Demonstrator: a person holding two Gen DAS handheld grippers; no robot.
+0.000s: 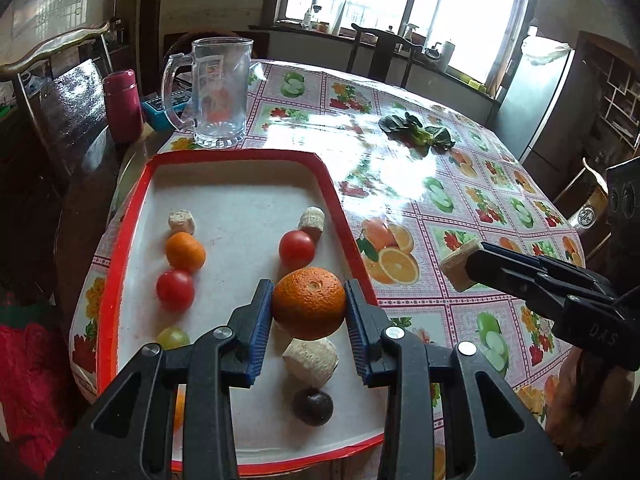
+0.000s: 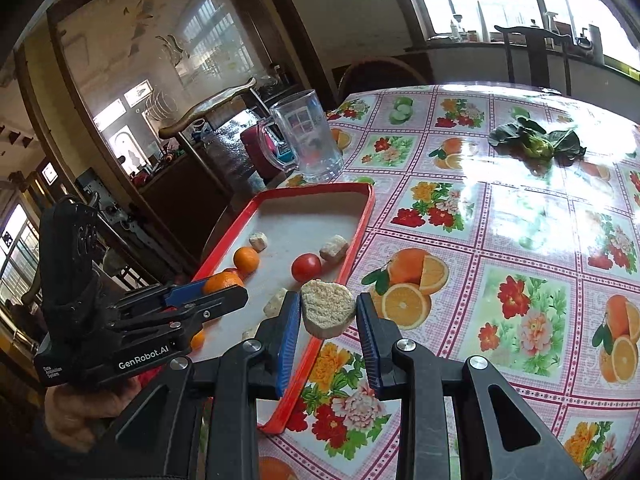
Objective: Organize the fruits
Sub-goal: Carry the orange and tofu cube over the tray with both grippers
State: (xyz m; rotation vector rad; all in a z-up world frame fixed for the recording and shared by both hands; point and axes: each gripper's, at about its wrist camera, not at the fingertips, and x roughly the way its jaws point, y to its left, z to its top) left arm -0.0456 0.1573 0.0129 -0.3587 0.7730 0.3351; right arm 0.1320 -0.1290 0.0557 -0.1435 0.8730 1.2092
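Observation:
My left gripper [image 1: 309, 304] is shut on a large orange [image 1: 309, 303] and holds it above the red-rimmed white tray [image 1: 120, 256]. My right gripper [image 2: 328, 314] is shut on a beige spongy chunk [image 2: 327, 307], held over the tray's right rim [image 2: 362, 224]; it also shows in the left wrist view [image 1: 460, 264]. In the tray lie a small orange [image 1: 185, 251], two tomatoes [image 1: 296, 249] [image 1: 175, 289], a green grape [image 1: 173, 337], a dark plum [image 1: 312, 406] and several beige chunks [image 1: 310, 362].
A glass mug [image 1: 218, 92] stands behind the tray. A red thermos [image 1: 122, 104] stands to its left. A leafy green vegetable [image 1: 418, 130] lies on the fruit-print tablecloth [image 1: 460, 208] at the far right. Chairs ring the table.

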